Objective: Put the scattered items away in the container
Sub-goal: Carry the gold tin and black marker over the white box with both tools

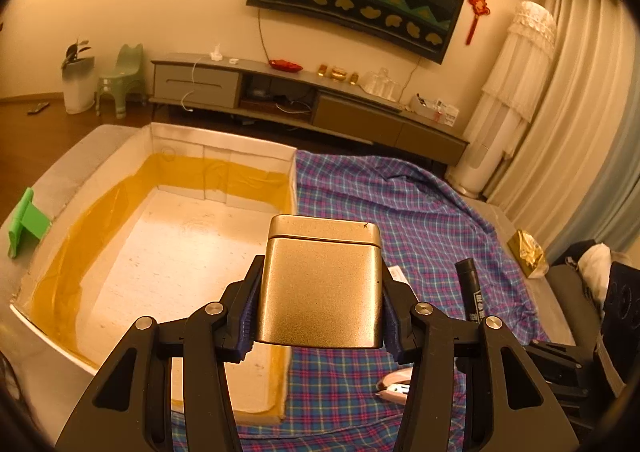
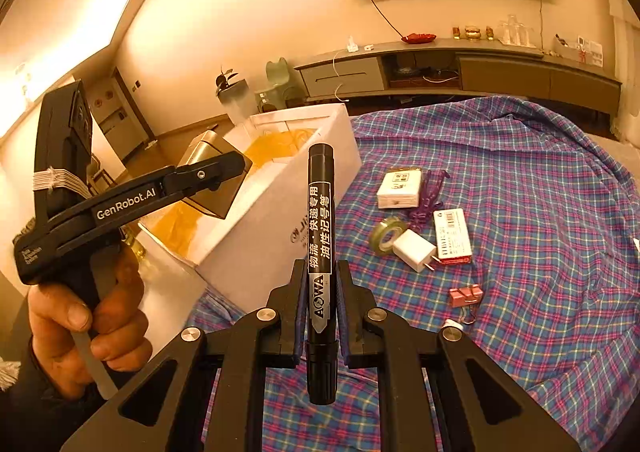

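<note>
My left gripper (image 1: 318, 316) is shut on a gold metal tin (image 1: 320, 284) and holds it above the near right corner of the white box (image 1: 216, 150) with yellow tape inside. The tin (image 2: 208, 180) and the box (image 2: 280, 204) also show in the right wrist view, with the left gripper (image 2: 216, 172) over the box. My right gripper (image 2: 319, 308) is shut on a black marker (image 2: 320, 236), held upright above the plaid cloth (image 2: 520, 192), right of the box. The marker (image 1: 470, 288) shows in the left wrist view too.
On the cloth lie a white card box (image 2: 400, 188), a purple clip (image 2: 430, 188), a tape roll (image 2: 386, 234), a white charger (image 2: 414, 250), a red-edged packet (image 2: 452, 234) and a pink binder clip (image 2: 464, 296). A green object (image 1: 26, 226) sits left of the box.
</note>
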Motion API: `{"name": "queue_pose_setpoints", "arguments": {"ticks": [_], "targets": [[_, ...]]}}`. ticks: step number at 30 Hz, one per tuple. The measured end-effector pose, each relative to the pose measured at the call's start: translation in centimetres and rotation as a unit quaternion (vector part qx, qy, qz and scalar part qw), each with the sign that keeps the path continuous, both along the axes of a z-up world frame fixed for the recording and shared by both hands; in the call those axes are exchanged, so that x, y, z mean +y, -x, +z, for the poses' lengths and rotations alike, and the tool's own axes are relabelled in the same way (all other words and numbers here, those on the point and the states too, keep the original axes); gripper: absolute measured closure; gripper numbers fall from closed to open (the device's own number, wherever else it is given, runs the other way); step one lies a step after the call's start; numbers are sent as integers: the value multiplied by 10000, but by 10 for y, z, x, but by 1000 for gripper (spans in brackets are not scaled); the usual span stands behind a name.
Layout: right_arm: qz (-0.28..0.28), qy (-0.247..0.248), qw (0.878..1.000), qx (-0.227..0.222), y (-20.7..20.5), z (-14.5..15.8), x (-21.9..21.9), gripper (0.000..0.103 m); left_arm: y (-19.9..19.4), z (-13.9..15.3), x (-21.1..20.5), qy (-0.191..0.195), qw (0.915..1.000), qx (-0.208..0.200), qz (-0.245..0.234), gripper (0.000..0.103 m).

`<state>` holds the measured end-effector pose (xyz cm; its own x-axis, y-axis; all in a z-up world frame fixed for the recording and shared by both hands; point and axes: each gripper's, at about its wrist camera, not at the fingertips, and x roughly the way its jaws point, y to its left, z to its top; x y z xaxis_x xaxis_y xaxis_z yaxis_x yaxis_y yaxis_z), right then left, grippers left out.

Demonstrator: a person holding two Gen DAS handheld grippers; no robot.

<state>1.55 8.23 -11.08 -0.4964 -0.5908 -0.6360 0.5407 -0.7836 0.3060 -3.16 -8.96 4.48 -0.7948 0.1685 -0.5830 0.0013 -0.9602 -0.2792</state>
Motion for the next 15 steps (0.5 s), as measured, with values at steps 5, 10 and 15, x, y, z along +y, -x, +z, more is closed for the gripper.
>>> {"name": "queue_pose_setpoints", "arguments": {"ticks": [5, 10, 15], "targets": [[50, 54, 9999, -110, 2, 6, -14, 89, 5, 9, -19, -85, 9998, 42, 147, 51], [230, -9, 9997, -45, 0, 19, -34, 89, 9, 11, -41, -167, 9995, -12, 266, 51], [318, 17, 9995, -12, -1, 37, -50, 89, 12, 16, -60, -350, 9986, -17, 384, 51]]}}
